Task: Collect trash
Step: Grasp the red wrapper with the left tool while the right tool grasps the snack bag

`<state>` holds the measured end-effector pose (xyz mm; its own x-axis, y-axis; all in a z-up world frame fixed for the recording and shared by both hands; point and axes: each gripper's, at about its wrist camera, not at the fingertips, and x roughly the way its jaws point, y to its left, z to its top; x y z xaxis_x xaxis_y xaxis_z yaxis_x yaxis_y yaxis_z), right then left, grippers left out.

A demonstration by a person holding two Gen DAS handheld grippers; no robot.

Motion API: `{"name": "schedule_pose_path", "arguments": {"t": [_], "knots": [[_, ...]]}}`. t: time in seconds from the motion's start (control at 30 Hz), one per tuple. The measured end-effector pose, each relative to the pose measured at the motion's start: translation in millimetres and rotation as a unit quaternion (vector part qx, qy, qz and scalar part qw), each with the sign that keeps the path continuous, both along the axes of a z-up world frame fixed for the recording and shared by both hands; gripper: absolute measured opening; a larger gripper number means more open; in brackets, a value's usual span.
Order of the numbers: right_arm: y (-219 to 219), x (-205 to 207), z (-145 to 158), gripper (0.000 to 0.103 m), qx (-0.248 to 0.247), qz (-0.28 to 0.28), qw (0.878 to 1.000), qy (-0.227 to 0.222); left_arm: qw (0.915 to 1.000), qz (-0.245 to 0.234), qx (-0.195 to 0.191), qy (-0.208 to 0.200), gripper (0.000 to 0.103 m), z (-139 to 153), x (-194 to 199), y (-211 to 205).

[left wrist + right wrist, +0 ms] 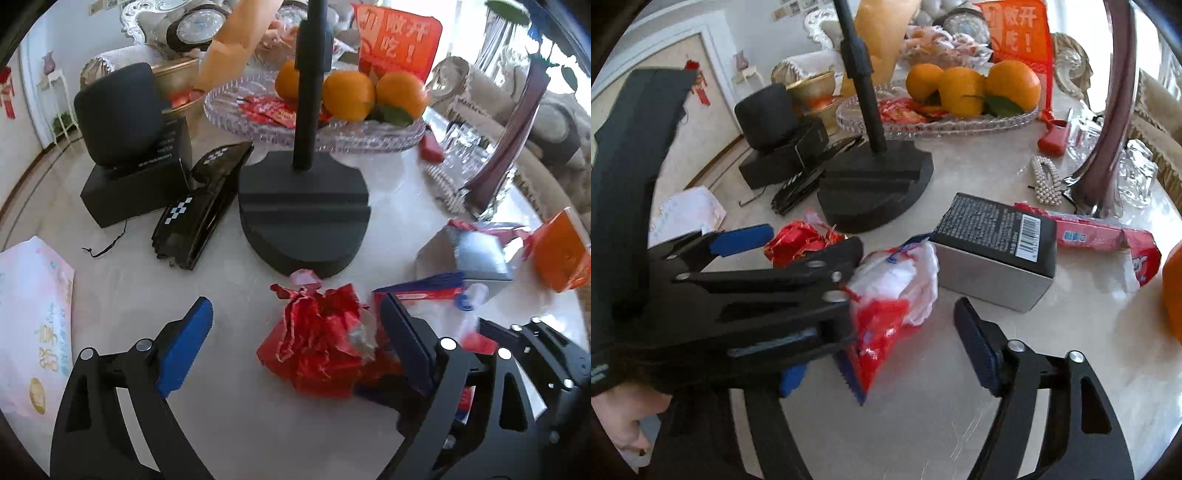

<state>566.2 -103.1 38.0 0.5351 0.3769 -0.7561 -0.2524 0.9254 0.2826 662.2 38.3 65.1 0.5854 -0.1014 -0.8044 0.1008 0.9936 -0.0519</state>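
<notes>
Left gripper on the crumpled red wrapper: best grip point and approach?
Grip the crumpled red wrapper across its bunched middle, coming straight forward and down. It already lies between the open fingers of the left gripper, on the marble table. The wad looks soft and tallest at center, so closing there should catch most folds.

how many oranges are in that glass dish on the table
3, side by side on the glass dish: left orange, middle orange, right orange. The black stand pole partly covers the left one in the left wrist view; more may be hidden.

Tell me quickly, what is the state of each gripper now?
Left gripper: open, jaws on either side of the crumpled red foil wrapper, not closed on it.
Right gripper: open, around the white-and-red plastic bag.
</notes>
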Motion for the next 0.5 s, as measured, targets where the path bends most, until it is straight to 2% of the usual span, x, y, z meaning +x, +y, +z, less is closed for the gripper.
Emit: {"name": "schedule_pose_path", "arguments": {"t": [0.03, 0.07, 0.1, 0.17, 0.23, 0.33, 0.5], "knots": [[0, 1, 1, 0.052, -0.008, -0.002, 1.000, -0.001, 1.0000, 0.007, 0.002, 0.002, 0.089, -3, 2, 0], [3, 4, 0, 0.044, -0.015, -0.003, 1.000, -0.003, 0.9999, 0.009, -0.001, 0.005, 0.082, -4, 2, 1], [1, 3, 0, 0.042, -0.013, 0.001, 1.000, -0.003, 0.9999, 0.009, 0.004, -0.002, 0.074, -4, 2, 1], [-4, 0, 0, 0.040, -0.006, 0.006, 1.000, -0.001, 0.9996, 0.009, 0.024, -0.009, 0.045, -2, -1, -1], [-11, -4, 1, 0.039, 0.005, 0.004, 1.000, 0.005, 0.9998, 0.012, 0.013, -0.012, 0.040, 3, -4, 3], [-19, -12, 3, 0.038, 0.032, -0.003, 0.999, 0.014, 0.9998, 0.015, -0.005, -0.014, 0.040, 10, -16, 10], [-35, -48, 12, 0.038, 0.049, -0.013, 0.999, 0.011, 0.9999, 0.010, -0.007, -0.006, 0.040, 11, -55, 19]]}}
